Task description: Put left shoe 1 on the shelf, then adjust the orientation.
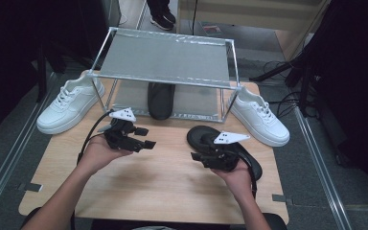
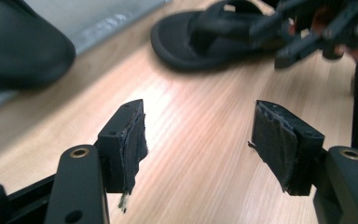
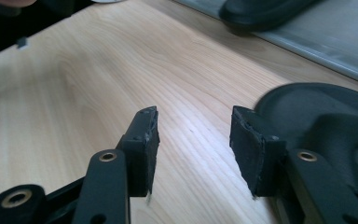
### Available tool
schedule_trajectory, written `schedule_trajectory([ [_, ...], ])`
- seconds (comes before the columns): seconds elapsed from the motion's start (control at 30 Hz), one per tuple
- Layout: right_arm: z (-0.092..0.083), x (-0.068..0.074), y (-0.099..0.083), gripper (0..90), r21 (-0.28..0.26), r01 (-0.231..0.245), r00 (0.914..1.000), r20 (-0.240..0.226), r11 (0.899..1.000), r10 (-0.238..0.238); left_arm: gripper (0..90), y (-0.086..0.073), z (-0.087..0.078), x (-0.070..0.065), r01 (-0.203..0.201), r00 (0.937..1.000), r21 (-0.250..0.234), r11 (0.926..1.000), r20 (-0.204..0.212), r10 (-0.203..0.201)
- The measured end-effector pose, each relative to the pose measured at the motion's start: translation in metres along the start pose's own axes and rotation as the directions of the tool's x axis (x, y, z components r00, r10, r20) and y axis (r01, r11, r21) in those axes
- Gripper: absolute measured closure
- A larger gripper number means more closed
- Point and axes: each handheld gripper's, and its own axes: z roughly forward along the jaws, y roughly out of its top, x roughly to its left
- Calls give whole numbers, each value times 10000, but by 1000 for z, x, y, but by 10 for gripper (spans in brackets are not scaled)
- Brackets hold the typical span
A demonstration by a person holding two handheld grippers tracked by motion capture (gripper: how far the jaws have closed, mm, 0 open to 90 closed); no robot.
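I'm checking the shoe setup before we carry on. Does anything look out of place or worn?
One black sandal lies on the rack's lower shelf, while its mate lies loose on the table by the right gripper. The left gripper's pads look frayed and torn at the edges.

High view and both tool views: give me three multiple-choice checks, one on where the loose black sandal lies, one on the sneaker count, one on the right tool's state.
1. Where does the black sandal on the table lie?
A. on the rack's top shelf
B. on the tabletop beside the right tool
C. on the floor

2. How many white sneakers flank the rack?
A. one
B. two
C. four

3. What state is the right tool in?
A. open, nothing between the pads
B. shut on the sandal
C. shut on a sneaker

Answers:
1 B, the high view shows it on the wood by that hand.
2 B, one sneaker left, one right.
3 A, bare wood shows between its pads.
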Motion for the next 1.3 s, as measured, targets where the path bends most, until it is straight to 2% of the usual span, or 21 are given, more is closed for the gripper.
schedule_trajectory([
  [0.07,-1,-1,-1,538,48,-6,9998,177,10000,5,358,-7,4,-2,-279,9995,87,9996,116,278],
  [0.1,-2,-2,-1,539,16,20,9997,240,10000,-20,359,-9,5,-2,-278,9995,98,9996,170,276],
  [0.13,-2,-3,0,538,-14,25,9997,262,10000,-25,359,-11,7,-3,-176,9996,126,9998,217,173],
  [0.2,-3,-4,-1,538,36,33,9996,281,10000,-34,359,-18,12,-3,-216,9997,304,9993,103,213],
  [0.33,-9,-10,-2,539,-6,-7,9992,399,10000,7,360,-25,15,-3,26,9998,190,9998,180,-29],
  [0.63,-30,-23,-11,551,-132,-147,9965,826,9998,157,360,-34,12,0,146,9999,108,9998,11,-146],
  [0.83,-45,-32,-20,557,-188,-448,9914,1219,9988,468,361,-34,9,3,57,10000,15,10000,-48,-57],
  [0.93,-51,-37,-24,570,-253,-617,9891,1320,9978,645,361,-34,7,6,183,9998,-67,9998,-22,-183],
  [1.07,-47,-43,-28,598,-62,-946,9888,1154,9955,947,363,-34,9,9,306,9995,-111,9995,102,-305],
  [1.17,-42,-48,-31,617,211,-798,9891,1258,9966,765,364,-34,11,10,297,9995,-75,9995,50,-297],
  [1.23,-36,-57,-34,672,374,-1348,9867,964,9902,1307,365,-33,13,11,301,9995,-109,9995,71,-300],
  [1.3,-32,-58,-35,700,464,-1393,9874,818,9892,1353,366,-32,14,13,225,9997,-61,9997,61,-225],
])
